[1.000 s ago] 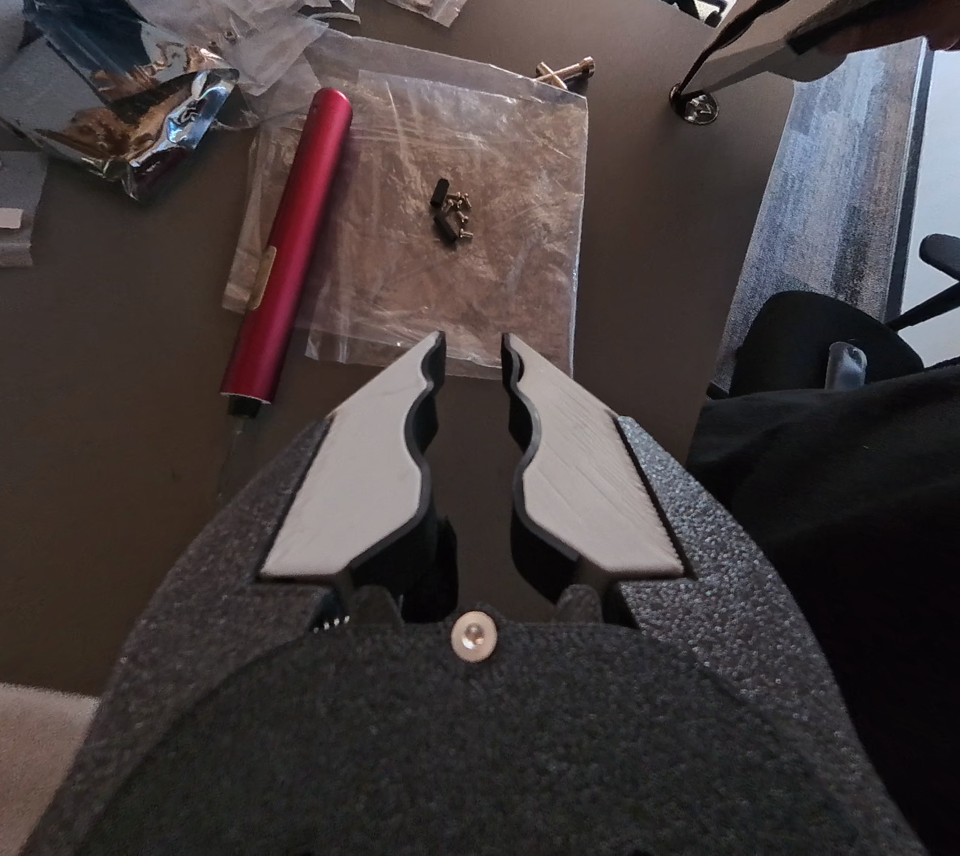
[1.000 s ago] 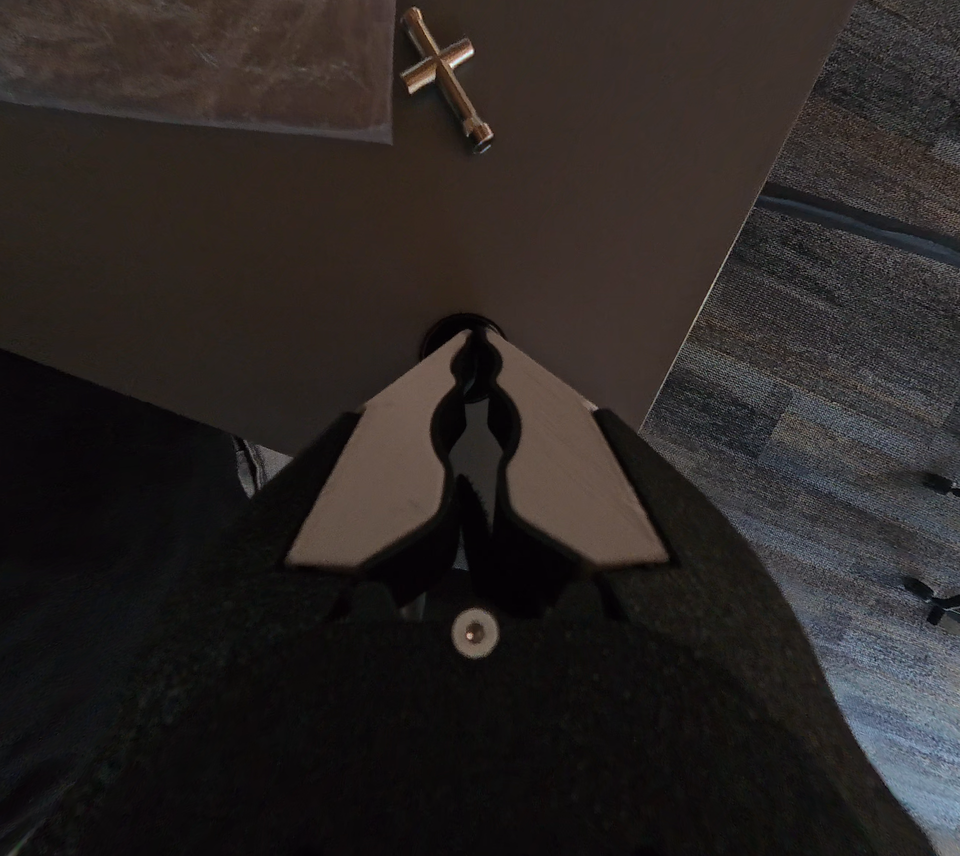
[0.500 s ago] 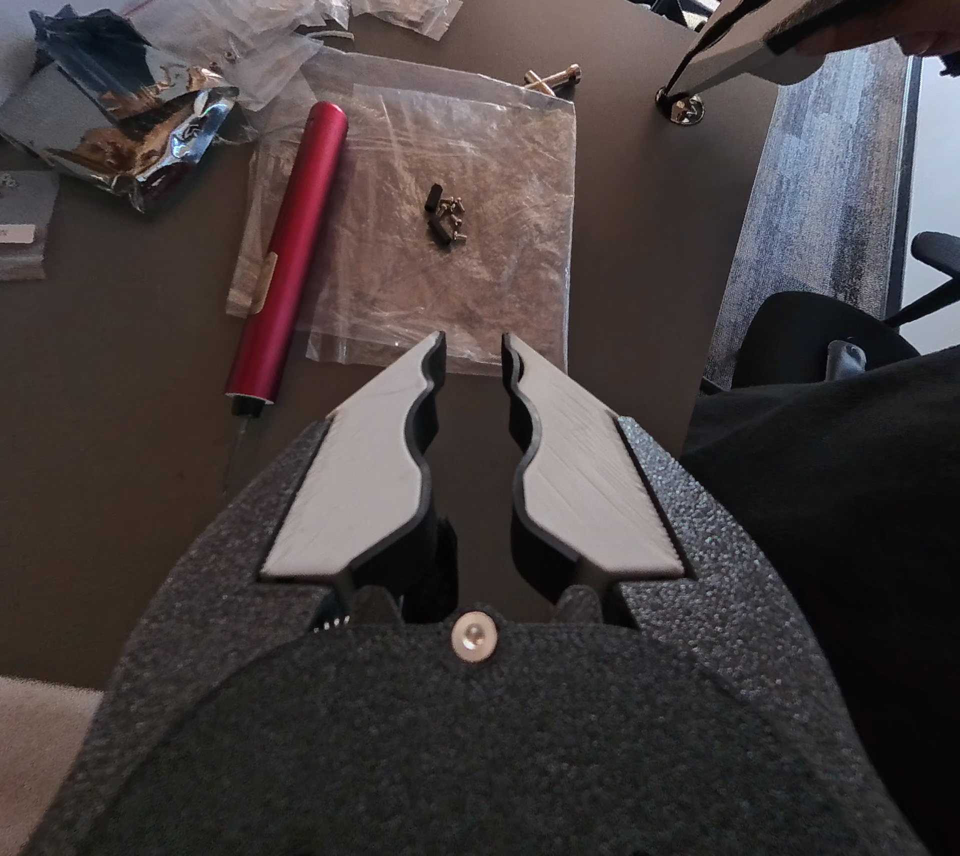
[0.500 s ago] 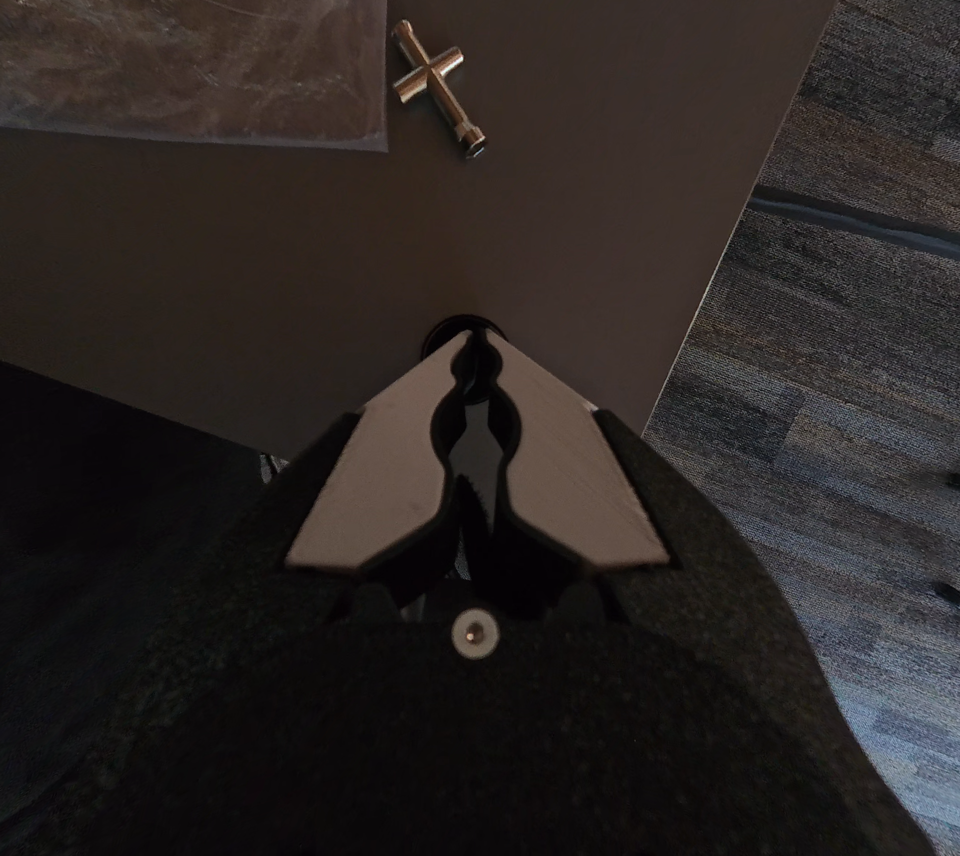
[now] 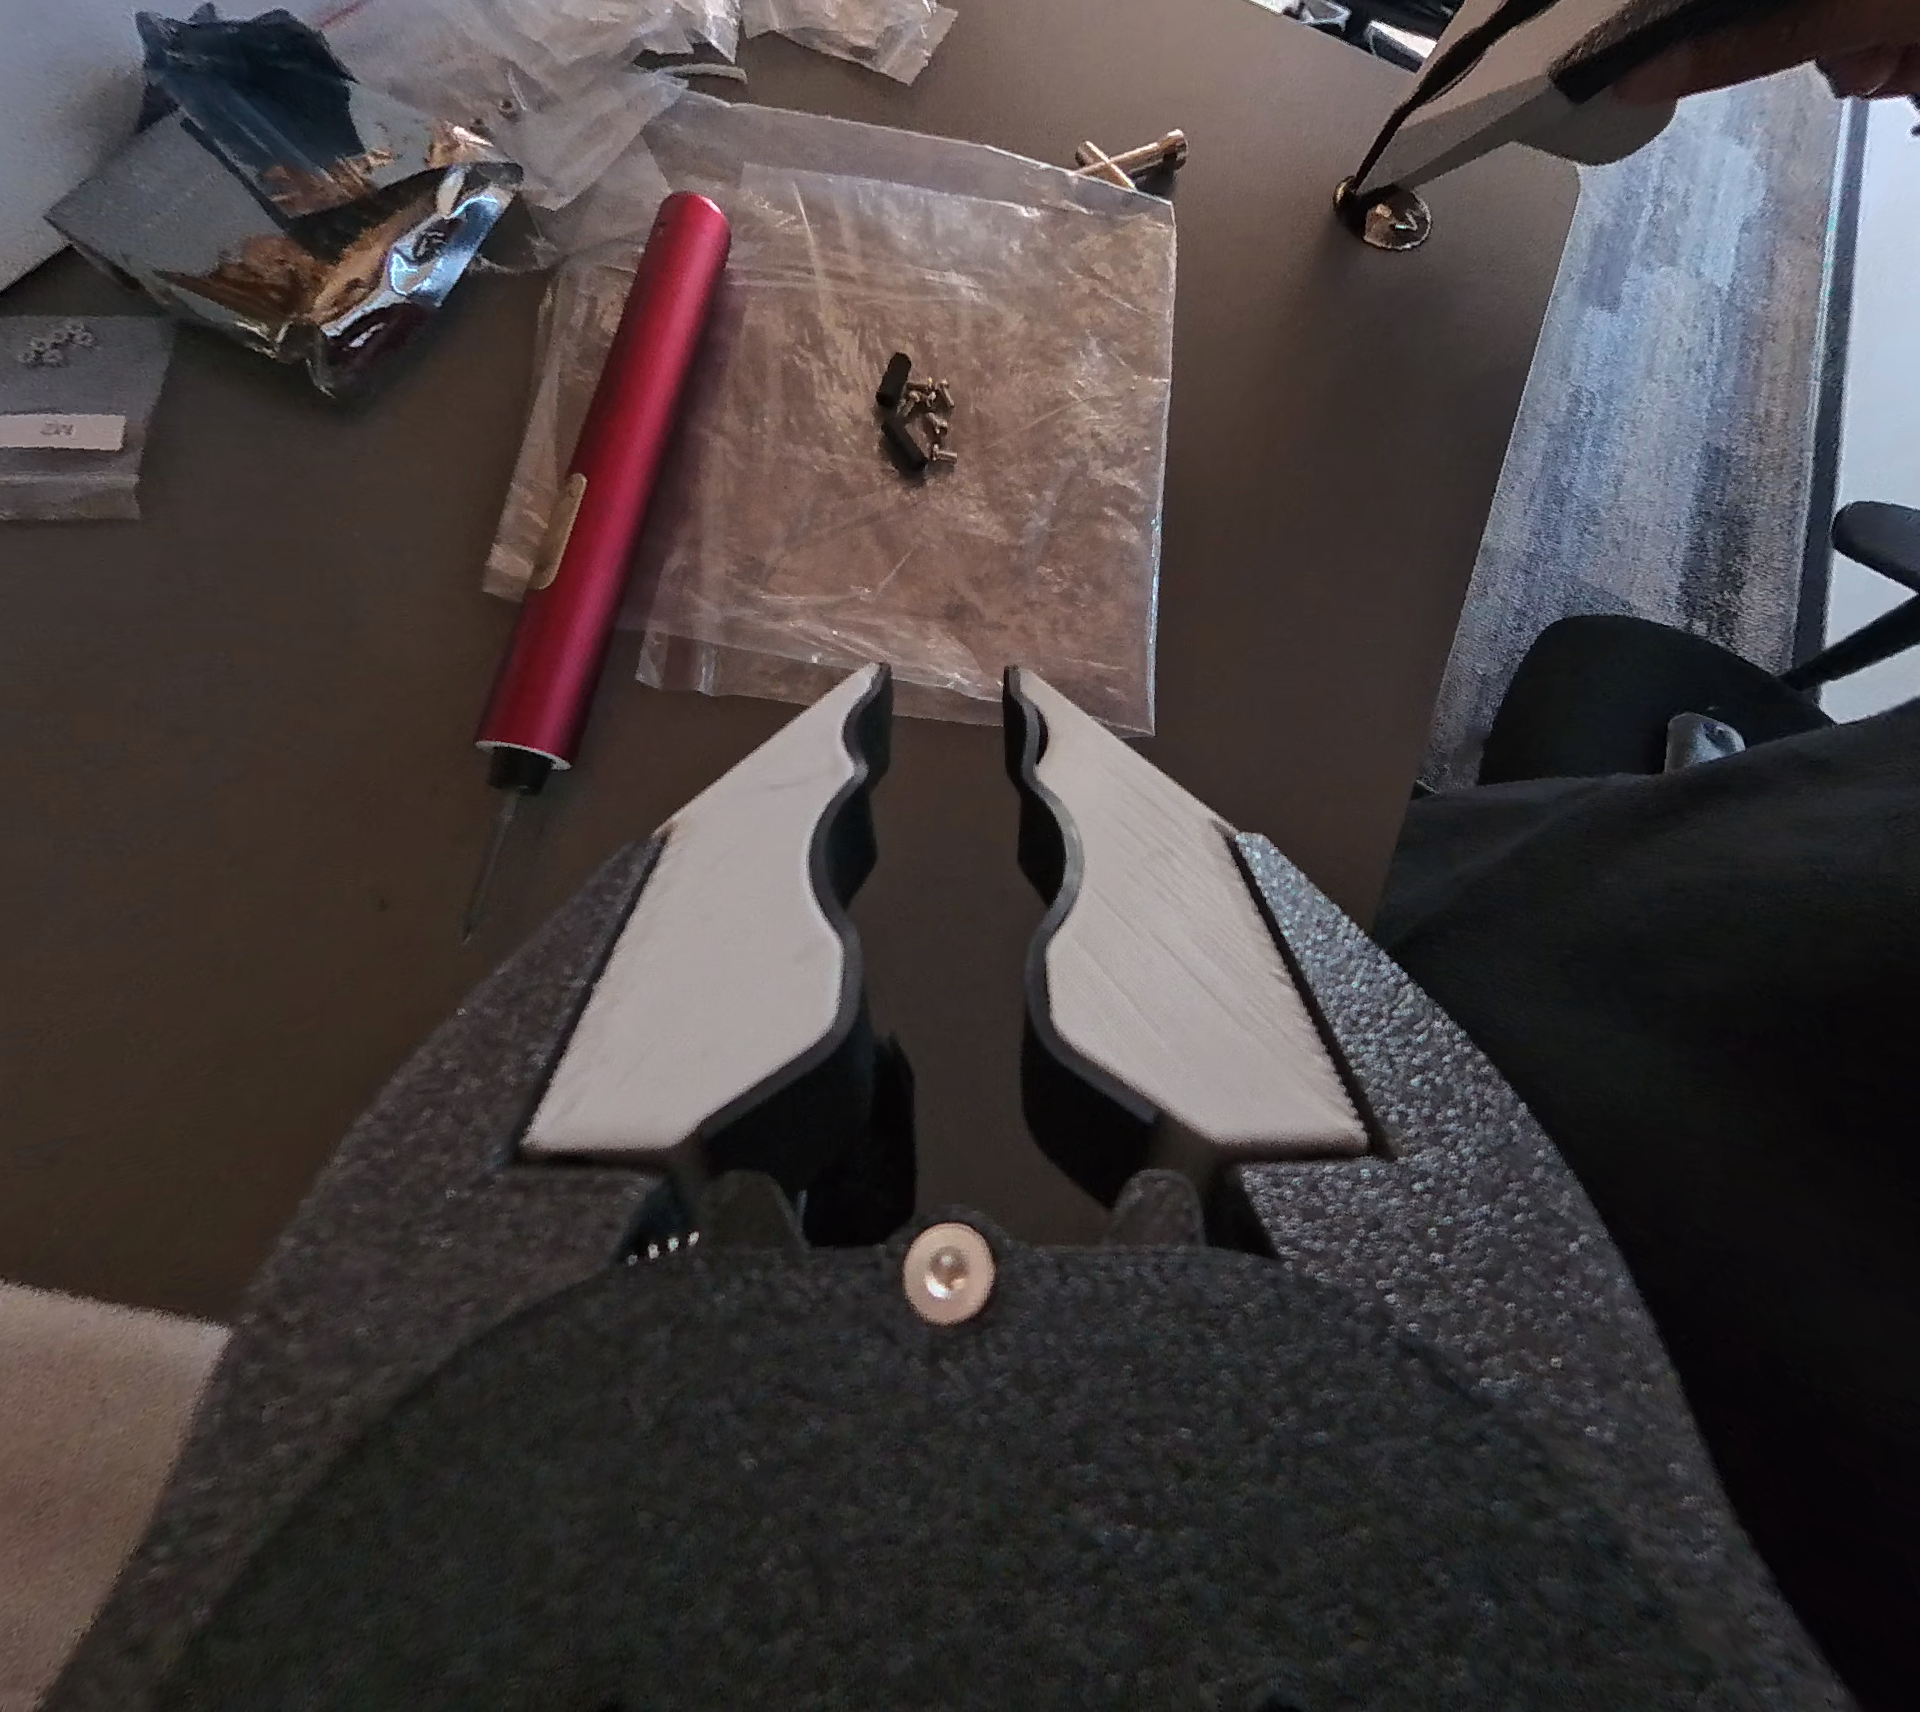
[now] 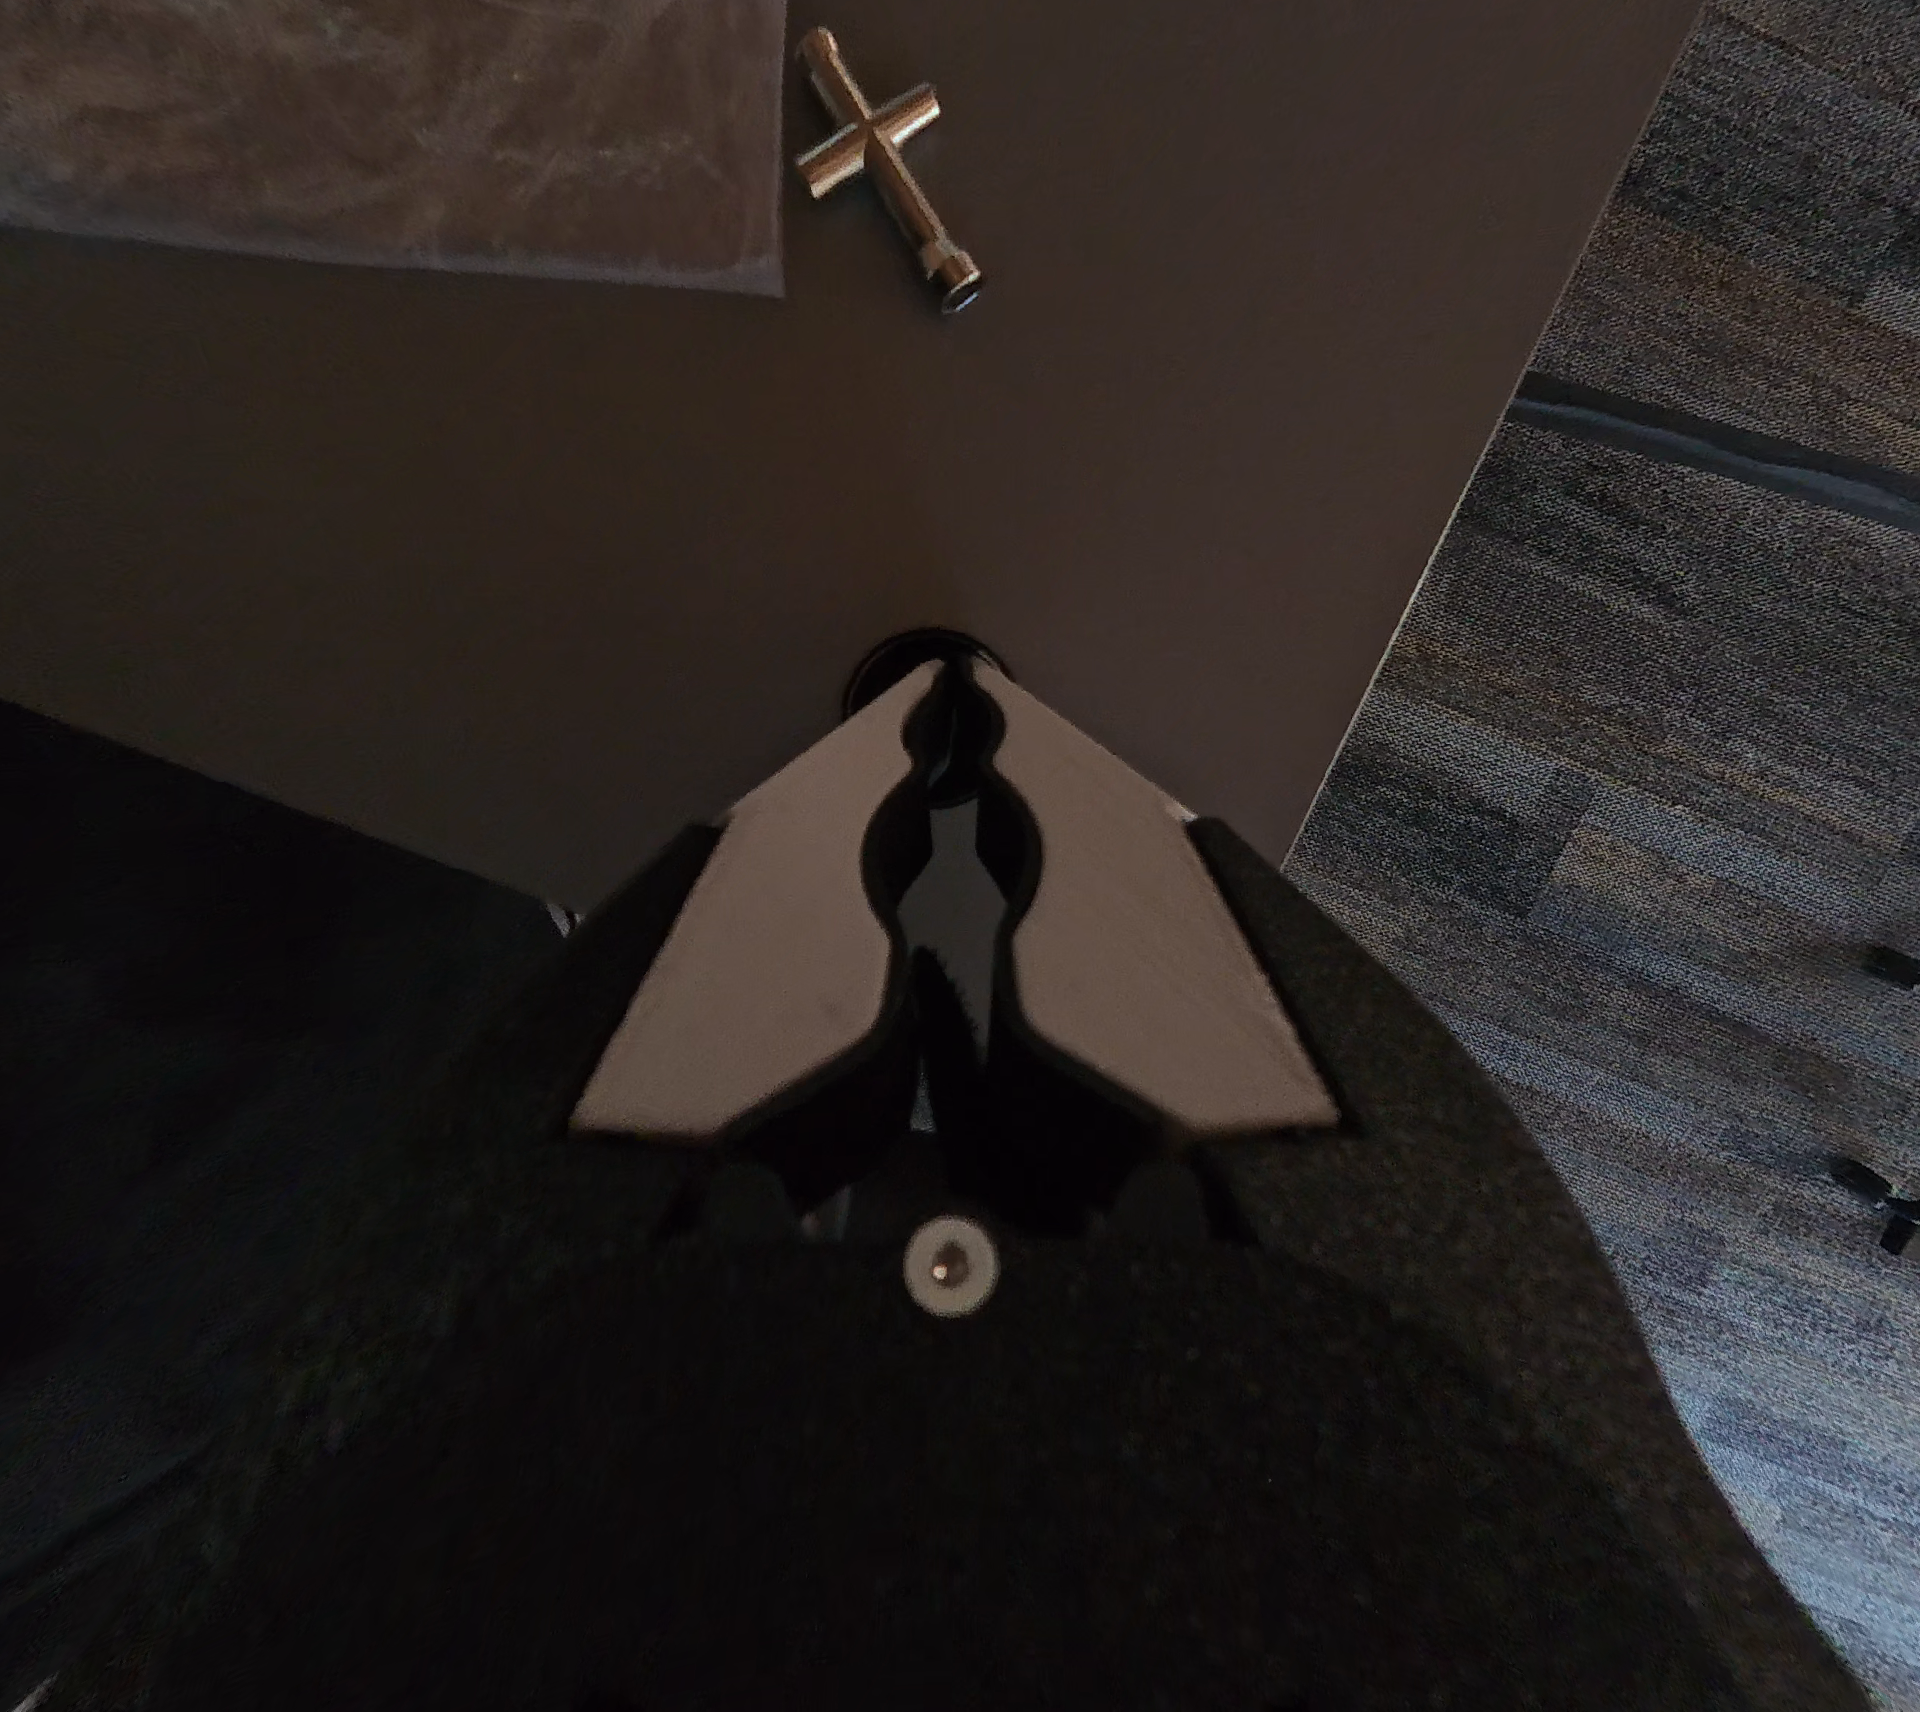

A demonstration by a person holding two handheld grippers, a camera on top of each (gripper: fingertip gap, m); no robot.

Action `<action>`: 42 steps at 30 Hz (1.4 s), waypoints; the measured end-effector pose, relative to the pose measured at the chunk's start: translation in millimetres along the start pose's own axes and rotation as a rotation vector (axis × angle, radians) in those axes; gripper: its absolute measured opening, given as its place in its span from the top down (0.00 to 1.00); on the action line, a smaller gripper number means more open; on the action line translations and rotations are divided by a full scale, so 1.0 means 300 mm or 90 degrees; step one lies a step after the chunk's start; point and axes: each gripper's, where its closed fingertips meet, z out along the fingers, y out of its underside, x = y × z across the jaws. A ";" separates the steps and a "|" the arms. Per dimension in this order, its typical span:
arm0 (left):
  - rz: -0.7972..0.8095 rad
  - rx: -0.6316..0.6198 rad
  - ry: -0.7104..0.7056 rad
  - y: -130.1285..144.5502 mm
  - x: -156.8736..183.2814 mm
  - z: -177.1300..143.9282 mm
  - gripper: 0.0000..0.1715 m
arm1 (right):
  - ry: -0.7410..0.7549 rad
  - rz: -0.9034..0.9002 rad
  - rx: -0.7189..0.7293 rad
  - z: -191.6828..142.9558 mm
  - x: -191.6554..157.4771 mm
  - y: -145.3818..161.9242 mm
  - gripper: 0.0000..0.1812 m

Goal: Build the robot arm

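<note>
**Round metal fitting pinched at the table's corner**

Round metal fitting (image 5: 1387, 220) sits on the brown table (image 5: 260, 727) near its right edge; the right gripper (image 6: 948, 675) has its tips brought together on it, jaws clenched with only a thin wavy slit between them. From the right wrist view the part is mostly hidden behind the tips, a dark round rim showing. Left gripper (image 5: 943, 691) hangs above the table's near side, jaws parted, nothing between them.

Just beyond the left tips: clear plastic bag (image 5: 987, 582) lying flat, a small heap of screws (image 5: 916, 423) on it. Red cylindrical driver (image 5: 608, 478) lies along the bag's left edge, bit pointing toward the camera. Cross-shaped metal wrench (image 6: 885, 158) rests beside the bag's far right corner, between bag and fitting. Crumpled foil pouch (image 5: 312, 249) and small clear bags (image 5: 644, 0) farther left.
</note>
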 end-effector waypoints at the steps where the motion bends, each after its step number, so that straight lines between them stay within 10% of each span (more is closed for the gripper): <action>1: 0.001 0.002 -0.002 -0.001 -0.002 -0.006 0.88 | -0.002 0.000 -0.001 -0.007 0.004 0.002 1.00; 29: 0.012 0.043 -0.015 -0.118 0.015 -0.121 0.88 | 0.031 -0.010 -0.001 -0.196 0.000 -0.112 1.00; 34: 0.007 0.049 -0.017 -0.115 0.010 -0.148 0.88 | -0.137 -0.086 0.260 -0.266 -0.301 -0.404 0.86; 42: -0.006 0.050 -0.014 -0.103 -0.002 -0.171 0.88 | -0.171 -0.157 0.171 -0.063 -0.427 -0.488 0.91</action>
